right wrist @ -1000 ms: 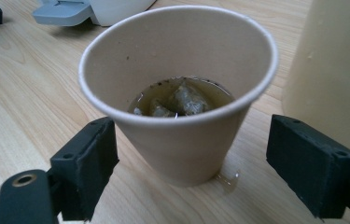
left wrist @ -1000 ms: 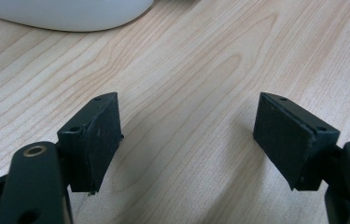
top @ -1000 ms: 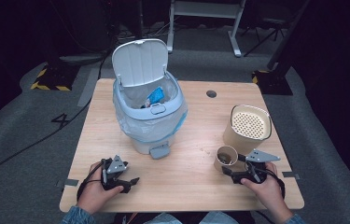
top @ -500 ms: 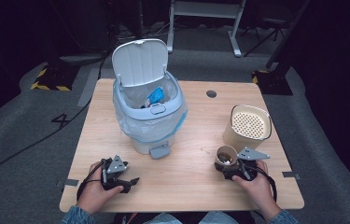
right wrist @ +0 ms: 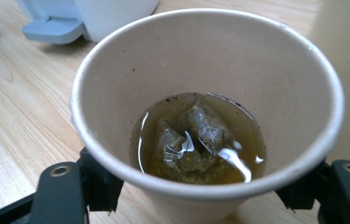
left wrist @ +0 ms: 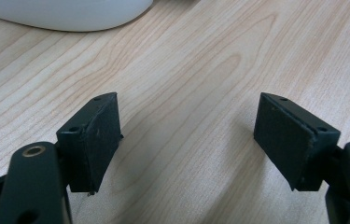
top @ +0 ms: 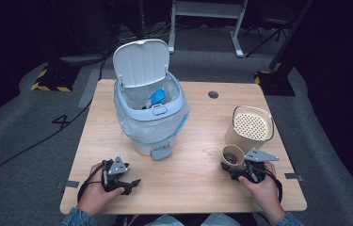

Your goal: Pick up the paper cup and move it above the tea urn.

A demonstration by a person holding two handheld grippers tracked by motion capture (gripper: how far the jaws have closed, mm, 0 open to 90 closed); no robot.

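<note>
Pale wood table (top: 193, 188) carried everything. On it the right gripper (right wrist: 196, 196) had its jaws either side of the paper cup (right wrist: 205, 93) (a tea bag (right wrist: 196, 135) sat in brown liquid); they had just been closing, though whether the pads pressed I could not tell. Left gripper (left wrist: 186, 135) rested agape, holding nothing. Beyond stood the open-lidded bin (top: 150, 113) and perforated-topped container (top: 252, 127).

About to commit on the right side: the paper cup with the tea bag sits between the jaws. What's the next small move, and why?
Probably finish closing the right gripper gently on the paper cup, keeping it upright. Its jaws have just been closing and flank the cup's base, but firm contact isn't clear. The cup holds liquid and a tea bag, so squeezing hard or tilting risks a spill.
</note>
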